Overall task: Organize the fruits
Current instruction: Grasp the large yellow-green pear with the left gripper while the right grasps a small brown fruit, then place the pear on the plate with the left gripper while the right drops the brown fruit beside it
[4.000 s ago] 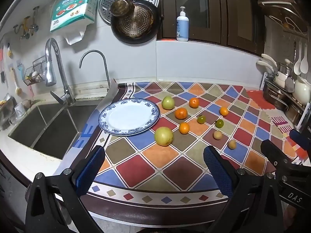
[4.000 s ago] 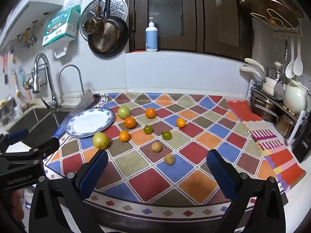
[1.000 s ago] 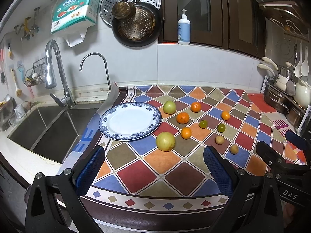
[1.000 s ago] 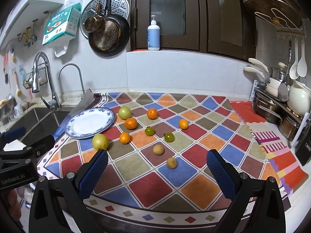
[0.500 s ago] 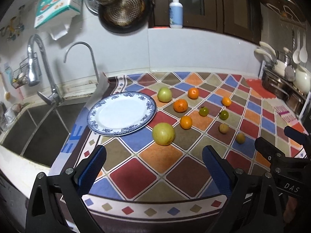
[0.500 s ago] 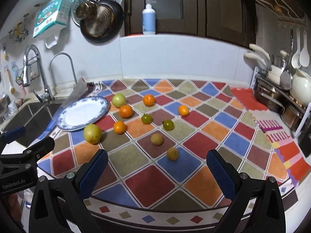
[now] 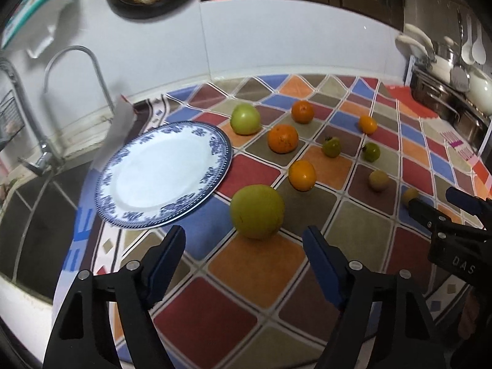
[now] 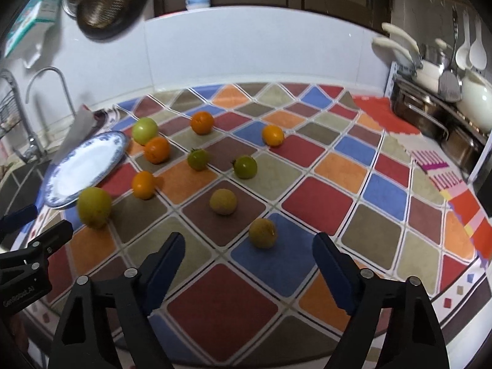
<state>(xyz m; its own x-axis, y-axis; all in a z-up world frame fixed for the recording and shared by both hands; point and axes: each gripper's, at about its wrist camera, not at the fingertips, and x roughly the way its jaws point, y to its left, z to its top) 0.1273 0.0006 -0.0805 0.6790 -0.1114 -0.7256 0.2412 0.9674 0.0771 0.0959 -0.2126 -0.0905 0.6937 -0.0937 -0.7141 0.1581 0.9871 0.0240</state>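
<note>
Evidently both of our tools had dropped toward the patchwork-coloured diamond-patterned mat (image 7: 255, 264) over the last second, because the fruit loomed far larger in each wrist view than it did a moment before. Our left gripper (image 7: 244, 247) now stood just short of the large yellow-green round fruit (image 7: 257, 211), which lay on the mat just beside the rim of the white plate with the blue floral border (image 7: 163, 172); its blue-padded jaws were closing but remained apart, with the fruit ahead of the tips and nothing between them yet. Our right gripper (image 8: 248, 253) had come down likewise over the small dull-yellow round fruit (image 8: 262, 232) on a blue diamond, its jaws also closing, still spread and empty, the fruit just beyond the fingertips. The plate held nothing (every piece was still out on the mat): the smaller green apple-like fruit (image 7: 245, 119), the three orange citrus (image 7: 282, 138) and the two little green tomatoes (image 7: 331, 147) lay scattered beyond, untouched, with a tan round fruit (image 8: 223, 201) near the right-hand target. We judged this to be the opening of the sorting, a reach by both hands at once, each narrowing toward its nearest fruit; neither grasp had been made, so the whole task lay ahead.
</note>
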